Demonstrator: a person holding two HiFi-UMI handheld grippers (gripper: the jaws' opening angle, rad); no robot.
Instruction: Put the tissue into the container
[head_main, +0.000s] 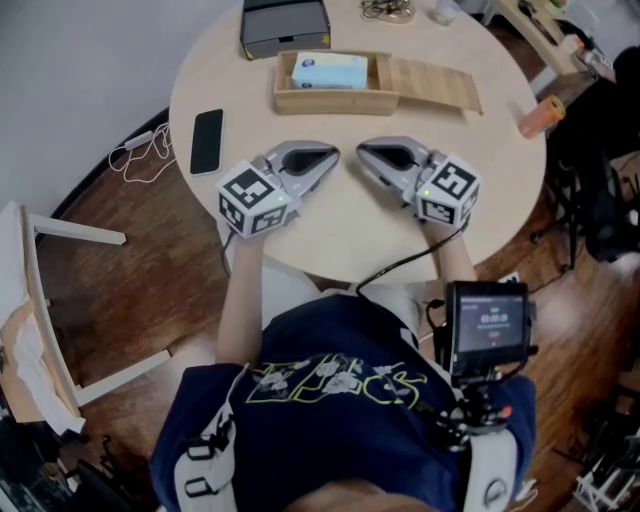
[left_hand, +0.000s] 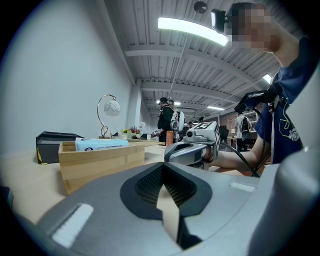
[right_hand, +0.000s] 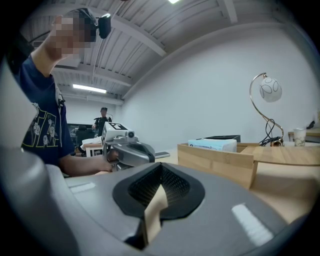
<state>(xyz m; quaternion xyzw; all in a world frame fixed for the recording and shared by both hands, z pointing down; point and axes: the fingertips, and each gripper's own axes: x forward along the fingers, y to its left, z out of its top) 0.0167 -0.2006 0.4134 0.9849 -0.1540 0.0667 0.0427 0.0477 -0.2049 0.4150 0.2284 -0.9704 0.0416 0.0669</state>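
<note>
A pale blue tissue pack (head_main: 329, 71) lies inside an open wooden box (head_main: 284, 97) at the far side of the round table (head_main: 340, 235). The box's wooden lid (head_main: 436, 84) lies flat against its right side. Both grippers rest on the table nearer the person, tips pointing toward each other, a small gap between them. My left gripper (head_main: 330, 156) is shut and holds nothing; so is my right gripper (head_main: 363, 152). In the left gripper view the tissue pack (left_hand: 101, 144) shows above the box wall (left_hand: 100, 164). The right gripper view shows the pack (right_hand: 212, 145) in the box (right_hand: 220, 164).
A black phone (head_main: 206, 141) lies at the table's left. A dark case (head_main: 285, 25) stands behind the box. An orange bottle (head_main: 541, 116) lies at the right edge. A desk lamp (right_hand: 267, 107) and a cup (right_hand: 299, 135) stand beyond the lid. People stand in the background.
</note>
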